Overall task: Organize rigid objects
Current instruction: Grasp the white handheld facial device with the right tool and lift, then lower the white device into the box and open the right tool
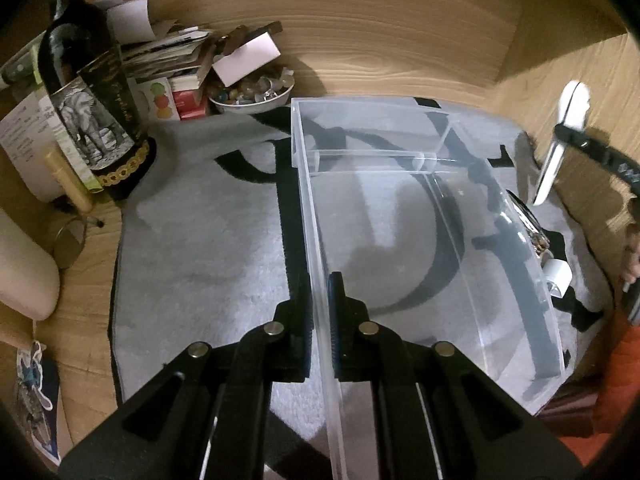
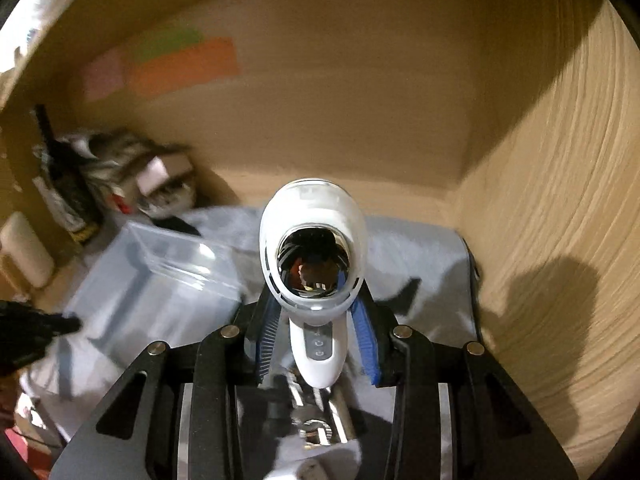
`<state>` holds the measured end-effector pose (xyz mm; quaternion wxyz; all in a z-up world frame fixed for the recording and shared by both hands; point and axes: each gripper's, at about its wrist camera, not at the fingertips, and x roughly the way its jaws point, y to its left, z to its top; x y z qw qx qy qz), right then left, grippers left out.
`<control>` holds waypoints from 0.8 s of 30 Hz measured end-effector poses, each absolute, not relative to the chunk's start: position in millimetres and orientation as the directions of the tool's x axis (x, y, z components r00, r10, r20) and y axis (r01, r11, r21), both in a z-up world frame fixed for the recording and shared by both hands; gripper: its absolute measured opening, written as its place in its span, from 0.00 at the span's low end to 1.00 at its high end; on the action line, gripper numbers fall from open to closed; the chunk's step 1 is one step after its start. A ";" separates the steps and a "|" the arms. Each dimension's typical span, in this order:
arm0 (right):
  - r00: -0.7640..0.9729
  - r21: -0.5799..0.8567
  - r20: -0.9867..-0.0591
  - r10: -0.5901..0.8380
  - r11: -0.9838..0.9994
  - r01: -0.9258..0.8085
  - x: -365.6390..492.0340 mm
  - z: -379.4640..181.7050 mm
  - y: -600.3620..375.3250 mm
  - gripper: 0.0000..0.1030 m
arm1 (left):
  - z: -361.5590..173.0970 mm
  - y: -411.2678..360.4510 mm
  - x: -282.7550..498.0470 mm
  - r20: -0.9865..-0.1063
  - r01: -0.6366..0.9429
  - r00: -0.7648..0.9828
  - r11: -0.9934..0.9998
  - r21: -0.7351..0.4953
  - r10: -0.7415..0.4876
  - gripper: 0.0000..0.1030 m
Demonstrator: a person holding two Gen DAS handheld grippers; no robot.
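A clear acrylic organizer box (image 1: 400, 216) with a rear divider sits on a grey towel (image 1: 200, 248). My left gripper (image 1: 320, 296) is shut on the box's left wall, one finger on each side. My right gripper (image 2: 316, 312) is shut on a white handheld device (image 2: 314, 248) with a round mirrored face and buttons on its handle, held above the towel (image 2: 420, 248). The box also shows in the right wrist view (image 2: 160, 280), to the left. The device (image 1: 560, 140) and right gripper show at the far right of the left wrist view.
A dark bottle with an elephant label (image 1: 92, 104) stands at back left beside papers and a bowl of marbles (image 1: 252, 92). A white cap (image 1: 556, 276) and a small item lie right of the box. Wooden walls (image 2: 540, 200) enclose the space.
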<state>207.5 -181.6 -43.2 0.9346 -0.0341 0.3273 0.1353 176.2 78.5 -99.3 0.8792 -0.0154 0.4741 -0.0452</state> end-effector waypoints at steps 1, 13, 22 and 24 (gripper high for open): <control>0.755 0.027 -0.609 0.242 0.958 -0.285 205.3 -38.4 -176.4 0.31 | -99.1 78.0 175.5 -0.831 0.063 0.548 0.996 -0.067 -0.091 0.08; 0.736 0.035 -0.538 0.410 0.884 -0.467 183.1 -14.1 -113.5 0.31 | -100.3 79.0 171.3 -0.819 0.075 0.564 0.995 -0.073 -0.102 0.08; 0.648 0.024 -0.627 0.432 0.842 -0.538 197.5 -48.1 -67.3 0.31 | -100.8 80.8 170.1 -0.810 0.098 0.573 0.992 -0.080 -0.122 0.08; 0.633 0.006 -0.659 0.407 0.844 -0.536 203.2 -58.2 -60.1 0.31 | -101.0 81.0 169.5 -0.806 0.101 0.577 0.991 -0.084 -0.127 0.08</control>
